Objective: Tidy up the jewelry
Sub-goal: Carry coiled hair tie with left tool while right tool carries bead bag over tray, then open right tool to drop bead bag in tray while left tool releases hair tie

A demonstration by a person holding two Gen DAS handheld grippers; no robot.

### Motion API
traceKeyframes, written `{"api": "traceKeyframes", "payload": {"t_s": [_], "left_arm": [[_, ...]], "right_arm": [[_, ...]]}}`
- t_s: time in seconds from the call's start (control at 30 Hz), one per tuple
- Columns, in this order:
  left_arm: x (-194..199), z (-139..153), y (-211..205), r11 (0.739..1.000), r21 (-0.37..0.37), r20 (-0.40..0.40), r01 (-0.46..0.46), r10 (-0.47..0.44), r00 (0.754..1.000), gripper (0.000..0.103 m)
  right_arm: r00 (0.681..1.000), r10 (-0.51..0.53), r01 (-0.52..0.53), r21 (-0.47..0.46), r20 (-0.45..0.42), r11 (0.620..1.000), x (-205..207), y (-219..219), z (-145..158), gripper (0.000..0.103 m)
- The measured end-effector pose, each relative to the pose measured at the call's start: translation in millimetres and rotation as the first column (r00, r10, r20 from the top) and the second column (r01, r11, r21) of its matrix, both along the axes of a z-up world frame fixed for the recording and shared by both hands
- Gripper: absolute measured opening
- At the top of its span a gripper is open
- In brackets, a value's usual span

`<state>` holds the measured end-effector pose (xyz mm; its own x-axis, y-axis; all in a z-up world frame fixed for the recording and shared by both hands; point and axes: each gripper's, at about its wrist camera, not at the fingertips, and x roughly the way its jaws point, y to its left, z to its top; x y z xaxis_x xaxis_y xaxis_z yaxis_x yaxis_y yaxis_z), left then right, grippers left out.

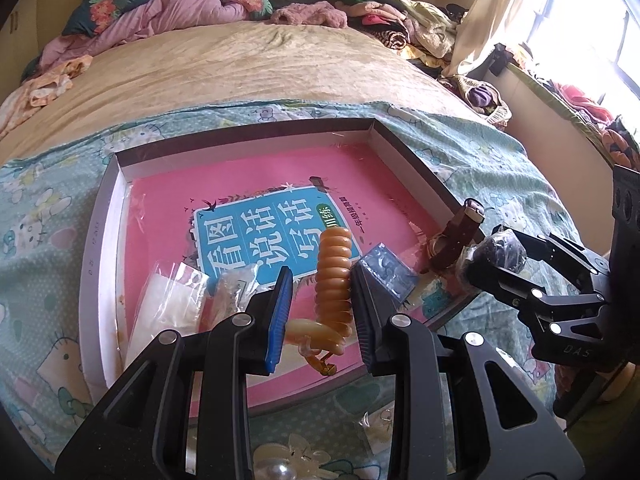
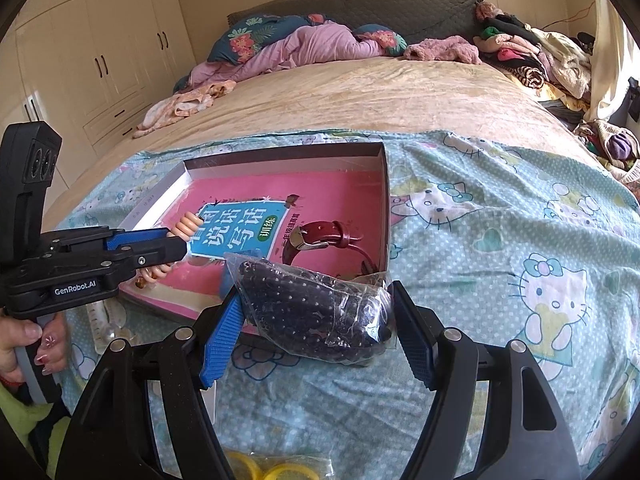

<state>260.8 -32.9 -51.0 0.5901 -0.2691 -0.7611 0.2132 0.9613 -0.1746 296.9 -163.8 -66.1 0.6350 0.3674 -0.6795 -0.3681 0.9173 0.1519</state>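
Step in hand: both grippers appear to be bringing jewelry to the shallow box (image 1: 120,184) on the bed (image 2: 360,92); this is my reading of the poses.
Left gripper (image 1: 320,304): jaws part open, flanking the orange coiled bracelet (image 1: 334,276); the pads look to touch its sides, though a firm grip cannot be confirmed.
Right gripper (image 2: 316,320): jaws closed partway on a clear bag of dark beads (image 2: 316,312), held at the box's 5 o'clock corner, just outside the wall.
Bracelet location: over the pink book (image 1: 280,176) lining the box, near its 6 o'clock edge.
Bracelet axis: long axis runs 6 to 12 o'clock in the left wrist view, clasp end toward 6.
Bead bag axis: lies roughly 10 to 4 o'clock in the right wrist view.
Watch (image 2: 324,236): red strap, in the box's 4 o'clock corner.
Doing it well: lower the coil flat before releasing so it does not spring or roll; place the bag clear of the watch, squeezing lightly since the plastic may slip.
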Motion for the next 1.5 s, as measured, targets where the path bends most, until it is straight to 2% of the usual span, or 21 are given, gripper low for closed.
{"api": "traceKeyframes", "payload": {"t_s": [0.4,0.53,0.77,1.07,1.5], "left_arm": [[3.7,-5.5,-1.0,1.0,0.007,-0.008,0.003,-0.003,1.0,0.022],[7.3,-6.5,0.1,1.0,0.008,-0.014,-0.004,0.004,1.0,0.022],[11.6,-5.7,5.5,1.0,0.012,-0.01,-0.016,0.016,1.0,0.022],[12.2,-4.2,7.9,1.0,0.0,-0.008,-0.019,0.019,1.0,0.022],[7.5,0.3,8.8,1.0,0.004,-0.002,-0.01,0.01,1.0,0.022]], "right_arm": [[0.999,0.02,-0.018,-0.06,0.029,0.998,14.8,10.1,-4.3,0.069],[0.996,0.054,-0.044,-0.128,0.075,0.991,15.5,22.7,-3.0,0.069],[0.992,0.099,-0.087,-0.135,0.08,0.987,23.0,38.0,-6.3,0.07],[0.996,0.078,-0.071,-0.121,0.05,0.99,41.4,39.3,-12.0,0.07],[0.997,0.065,-0.06,-0.122,0.035,0.991,46.8,41.8,-12.4,0.072]]}}
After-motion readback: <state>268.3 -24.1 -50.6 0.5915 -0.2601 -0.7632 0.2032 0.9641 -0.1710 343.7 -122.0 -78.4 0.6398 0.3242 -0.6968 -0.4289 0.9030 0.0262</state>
